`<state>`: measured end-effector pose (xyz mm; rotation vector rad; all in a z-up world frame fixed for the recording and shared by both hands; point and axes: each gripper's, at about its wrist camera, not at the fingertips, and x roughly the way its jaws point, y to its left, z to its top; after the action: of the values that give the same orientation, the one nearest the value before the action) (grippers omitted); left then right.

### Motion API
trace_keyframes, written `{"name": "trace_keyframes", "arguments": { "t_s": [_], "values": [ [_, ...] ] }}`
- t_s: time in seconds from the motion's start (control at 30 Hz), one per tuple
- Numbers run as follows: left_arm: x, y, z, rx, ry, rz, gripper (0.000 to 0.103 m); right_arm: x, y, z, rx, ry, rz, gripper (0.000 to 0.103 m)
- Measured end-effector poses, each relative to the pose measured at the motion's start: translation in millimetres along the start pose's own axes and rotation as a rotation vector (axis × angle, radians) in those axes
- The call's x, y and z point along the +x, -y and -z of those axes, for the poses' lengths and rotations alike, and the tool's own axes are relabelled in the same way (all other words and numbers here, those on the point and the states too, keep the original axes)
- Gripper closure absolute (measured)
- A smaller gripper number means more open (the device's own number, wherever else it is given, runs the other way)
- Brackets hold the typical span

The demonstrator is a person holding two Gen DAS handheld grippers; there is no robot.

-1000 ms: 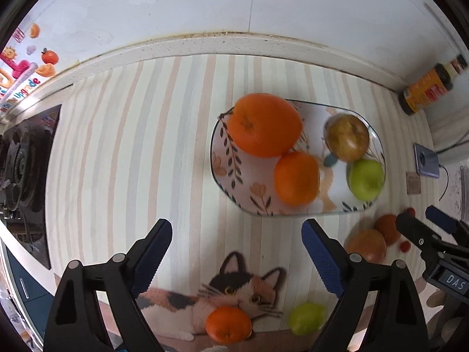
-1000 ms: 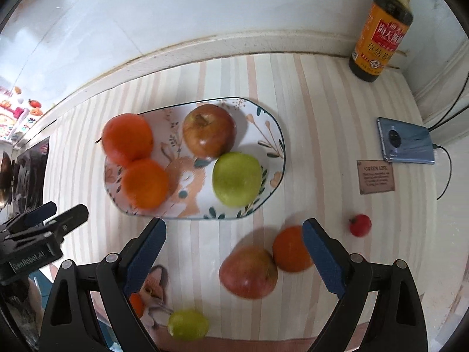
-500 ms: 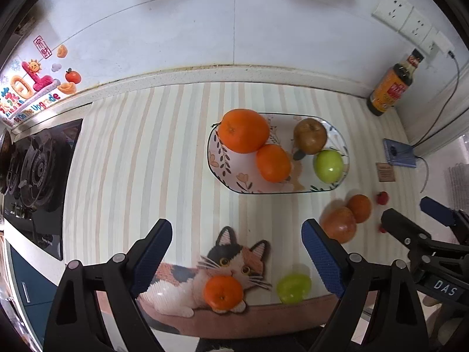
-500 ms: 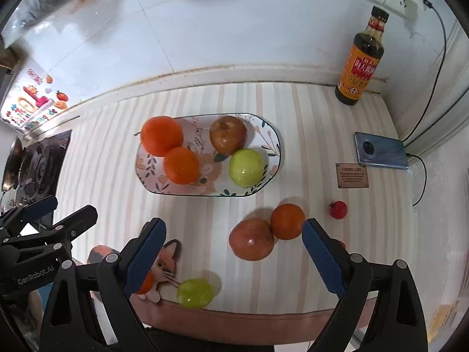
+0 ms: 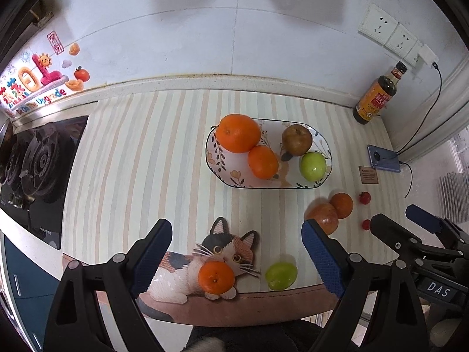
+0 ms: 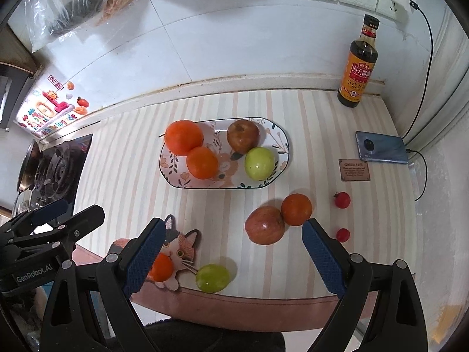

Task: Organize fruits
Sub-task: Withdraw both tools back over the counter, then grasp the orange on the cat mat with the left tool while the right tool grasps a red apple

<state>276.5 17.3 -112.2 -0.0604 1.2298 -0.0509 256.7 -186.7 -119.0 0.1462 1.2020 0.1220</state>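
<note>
Both tools, left tool (image 5: 234, 252) and right tool (image 6: 231, 249), spread and empty above near tabletop (image 6: 140, 176); loose red apple (image 6: 264, 225) right of plate (image 6: 281, 135): best approached from above, straddling widest part, squeezing gently.

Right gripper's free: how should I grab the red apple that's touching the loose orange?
Come from above and close the right gripper across the round red apple at its widest part, fingers front and back, since the small loose orange touches its far-right side.
</note>
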Motion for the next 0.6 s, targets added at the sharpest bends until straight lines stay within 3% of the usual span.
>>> {"name": "trace_keyframes", "arguments": {
  "t_s": [0.07,0.27,0.47,0.6],
  "values": [
    [10,-3,1,-0.001,-0.016,-0.021,0.001,6,4,0,0.02,-0.01,-0.014,0.003],
    [54,-23,10,-0.047,-0.106,0.011,0.0,51,29,-2,0.083,-0.084,-0.007,0.003],
    [108,-43,41,-0.072,-0.257,-0.029,0.001,118,56,5,0.145,-0.241,0.002,0.003],
    [135,-44,62,-0.053,-0.346,-0.028,0.001,152,67,13,0.183,-0.293,0.011,0.003]
  ]
}}
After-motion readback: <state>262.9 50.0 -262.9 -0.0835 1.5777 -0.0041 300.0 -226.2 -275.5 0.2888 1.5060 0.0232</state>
